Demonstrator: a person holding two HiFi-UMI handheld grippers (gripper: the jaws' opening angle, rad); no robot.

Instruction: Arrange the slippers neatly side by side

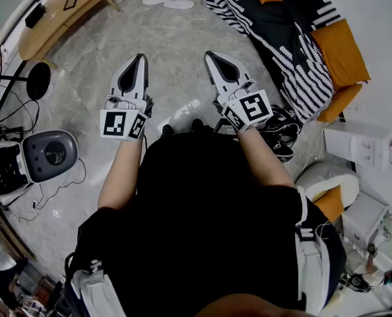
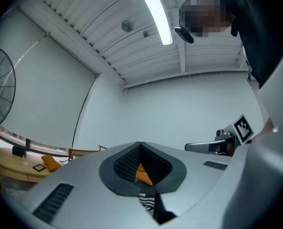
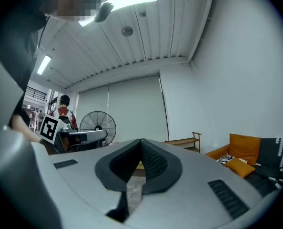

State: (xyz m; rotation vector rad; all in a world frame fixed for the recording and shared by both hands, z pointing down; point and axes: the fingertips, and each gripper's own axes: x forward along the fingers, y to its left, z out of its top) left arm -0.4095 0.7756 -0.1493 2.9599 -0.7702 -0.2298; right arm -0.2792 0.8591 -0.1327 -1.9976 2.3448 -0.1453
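Two grippers at my chest: left gripper [image 1: 142, 57] clenched on nothing, right gripper [image 1: 207, 54] likewise clenched, empty. Step, as I judge: approach not begun; next calls for walking forward, opening jaws. One pair of slippers [image 1: 179, 4]: white, flat, far ahead on grey floor [image 1: 176, 78], close together, alignment unclear

A person stands on a grey floor [image 1: 176, 88], holding two grippers that point toward twelve o'clock. The left gripper [image 1: 141, 58] is at eleven and the right gripper [image 1: 210, 54] at one, both with jaws together and nothing between them. White slippers [image 1: 179, 4] lie well apart from them at twelve. A striped blanket [image 1: 295, 51] with orange cushions [image 1: 341, 48] fills two o'clock. A wooden table [image 1: 51, 25] sits at ten.
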